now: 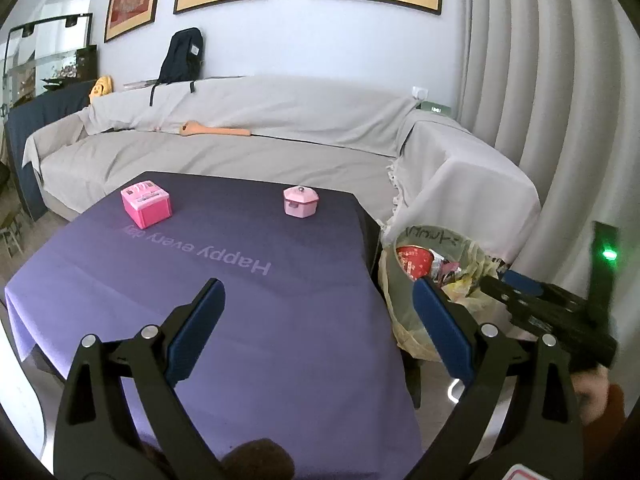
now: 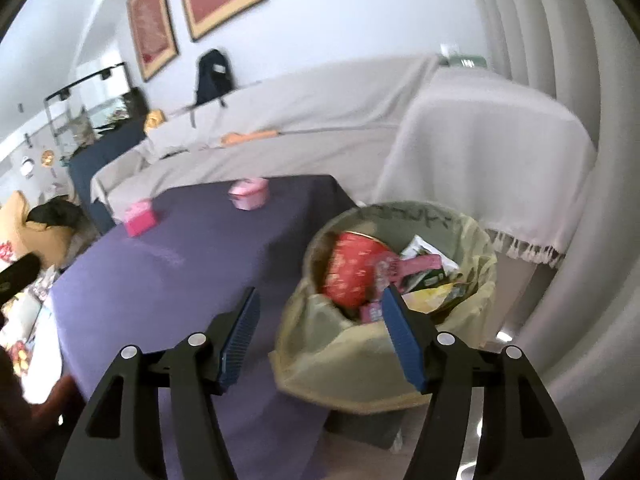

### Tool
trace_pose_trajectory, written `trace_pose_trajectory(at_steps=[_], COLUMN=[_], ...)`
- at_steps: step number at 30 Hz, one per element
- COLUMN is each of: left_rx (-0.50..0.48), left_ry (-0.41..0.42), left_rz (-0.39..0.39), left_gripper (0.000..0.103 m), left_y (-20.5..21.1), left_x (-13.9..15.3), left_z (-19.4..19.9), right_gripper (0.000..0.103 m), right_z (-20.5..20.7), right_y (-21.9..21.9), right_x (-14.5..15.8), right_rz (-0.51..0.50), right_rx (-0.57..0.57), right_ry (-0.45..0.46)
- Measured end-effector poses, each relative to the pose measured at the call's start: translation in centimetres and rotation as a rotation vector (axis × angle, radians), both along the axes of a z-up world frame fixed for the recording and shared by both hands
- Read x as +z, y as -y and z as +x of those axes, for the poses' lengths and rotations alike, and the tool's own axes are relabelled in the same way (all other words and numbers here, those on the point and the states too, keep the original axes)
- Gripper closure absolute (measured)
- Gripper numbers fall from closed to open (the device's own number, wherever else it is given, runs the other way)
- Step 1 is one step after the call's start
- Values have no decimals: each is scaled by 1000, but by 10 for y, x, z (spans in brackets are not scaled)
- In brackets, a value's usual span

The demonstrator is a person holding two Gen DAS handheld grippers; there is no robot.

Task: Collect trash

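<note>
Beside the table (image 2: 192,280), full trash bin (image 2: 476,248) under empty, wide-spread right gripper (image 2: 320,340).

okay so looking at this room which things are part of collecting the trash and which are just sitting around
Part of the job:
trash bin beside the table, lined with a bag
red bowl and wrappers inside it
left gripper, open
right gripper, open

Just lying about:
pink box
pink pot
backpack
wooden tool on the sofa

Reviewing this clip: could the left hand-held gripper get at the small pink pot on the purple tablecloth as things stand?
Probably yes. The left hand-held gripper is open and empty above the tablecloth, and the pink pot stands alone toward the far edge with bare cloth between. The pink box sits well off to the side.
</note>
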State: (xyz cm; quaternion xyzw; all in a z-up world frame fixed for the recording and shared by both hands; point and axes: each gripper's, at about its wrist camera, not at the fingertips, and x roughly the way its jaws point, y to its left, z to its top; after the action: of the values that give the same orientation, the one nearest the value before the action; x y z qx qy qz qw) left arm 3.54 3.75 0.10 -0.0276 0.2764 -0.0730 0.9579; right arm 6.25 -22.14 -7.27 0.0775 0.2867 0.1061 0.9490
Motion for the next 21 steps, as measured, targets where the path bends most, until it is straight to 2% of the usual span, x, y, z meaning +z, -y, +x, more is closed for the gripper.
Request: trace_pose_trajectory(at_steps=[5, 10, 15, 21], left_rx=[18, 58, 99, 109], left_ry=[-62, -92, -60, 52], left_rz=[58, 98, 152, 197], left_gripper=[13, 13, 13, 13], left_y=[9, 13, 16, 24], left_x=[-7, -11, -5, 11], left_z=[-6, -8, -17, -36], right_gripper=[42, 42, 42, 42], right_z=[-43, -56, -62, -70], right_y=[-15, -15, -17, -16], right_x=[16, 14, 16, 23], right_rz=[-28, -49, -25, -10], right_rx=[20, -5, 31, 36], right_ry=[57, 57, 90, 140])
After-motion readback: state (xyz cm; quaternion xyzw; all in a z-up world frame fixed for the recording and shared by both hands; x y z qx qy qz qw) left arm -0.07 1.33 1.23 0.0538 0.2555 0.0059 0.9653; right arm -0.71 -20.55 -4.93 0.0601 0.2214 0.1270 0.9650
